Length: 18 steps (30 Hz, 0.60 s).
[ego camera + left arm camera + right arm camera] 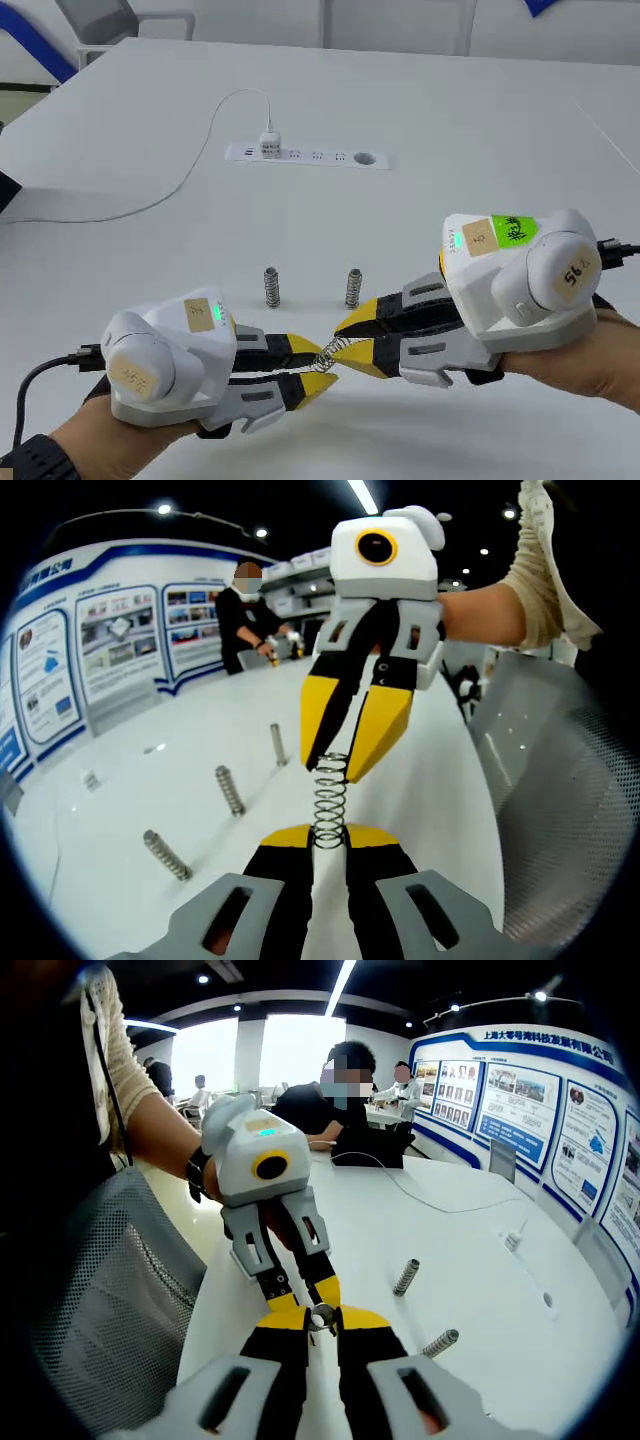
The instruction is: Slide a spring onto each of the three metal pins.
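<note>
A small metal spring (330, 353) hangs in the air between the two grippers, low over the white table (450, 140). My left gripper (318, 368) is shut on its near end (328, 805). My right gripper (345, 338) faces it tip to tip and is shut on the other end (320, 1316). Behind them stand two upright pins wearing springs (271, 287) (353, 288). In the left gripper view a third, bare-looking pin (278, 744) stands beyond those two (230, 790) (166, 854).
A white power strip (305, 156) with a plugged charger and a trailing cable (190, 170) lies further back on the table. A mesh chair (560, 780) is beside the table. People sit at the table's far end (345, 1110).
</note>
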Each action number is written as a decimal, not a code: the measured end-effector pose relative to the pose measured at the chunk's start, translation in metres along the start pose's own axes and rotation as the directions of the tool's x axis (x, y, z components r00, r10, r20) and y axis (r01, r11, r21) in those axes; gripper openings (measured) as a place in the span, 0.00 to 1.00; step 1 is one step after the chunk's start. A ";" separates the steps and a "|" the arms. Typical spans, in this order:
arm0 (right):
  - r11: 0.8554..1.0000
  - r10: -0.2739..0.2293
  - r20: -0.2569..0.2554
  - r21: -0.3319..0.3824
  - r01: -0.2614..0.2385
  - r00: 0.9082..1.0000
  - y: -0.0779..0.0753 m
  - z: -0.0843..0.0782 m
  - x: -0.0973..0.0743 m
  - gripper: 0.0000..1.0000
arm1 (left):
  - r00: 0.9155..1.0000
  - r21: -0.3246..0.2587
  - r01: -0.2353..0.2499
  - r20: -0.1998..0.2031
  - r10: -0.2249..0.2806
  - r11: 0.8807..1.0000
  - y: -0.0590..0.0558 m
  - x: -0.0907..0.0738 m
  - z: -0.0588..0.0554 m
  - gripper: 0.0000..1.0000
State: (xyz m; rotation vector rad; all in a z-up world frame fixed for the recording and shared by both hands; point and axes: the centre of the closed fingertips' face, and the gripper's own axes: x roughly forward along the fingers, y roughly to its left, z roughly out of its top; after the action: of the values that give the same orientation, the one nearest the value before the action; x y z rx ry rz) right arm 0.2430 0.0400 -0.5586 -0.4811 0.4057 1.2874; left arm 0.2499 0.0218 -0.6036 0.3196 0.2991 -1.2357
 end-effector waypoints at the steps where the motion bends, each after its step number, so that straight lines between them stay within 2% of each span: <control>1: 1.000 0.000 0.002 -0.001 0.000 1.000 0.000 0.001 0.001 0.11 | 1.000 0.000 0.000 0.001 0.000 1.000 0.000 0.000 0.000 0.11; 8: 1.000 0.000 0.019 -0.009 0.000 1.000 0.001 0.009 0.006 0.11 | 1.000 -0.001 0.004 0.009 -0.004 1.000 -0.002 0.003 0.003 0.11; 18: 1.000 -0.008 0.016 -0.015 0.008 1.000 -0.001 0.009 0.006 0.11 | 1.000 -0.008 -0.005 0.016 0.005 1.000 -0.001 0.003 0.003 0.13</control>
State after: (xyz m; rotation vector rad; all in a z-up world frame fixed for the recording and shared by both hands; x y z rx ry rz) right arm 0.2453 0.0499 -0.5543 -0.4848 0.3806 1.2867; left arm 0.2503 0.0179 -0.6019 0.3029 0.2892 -1.2312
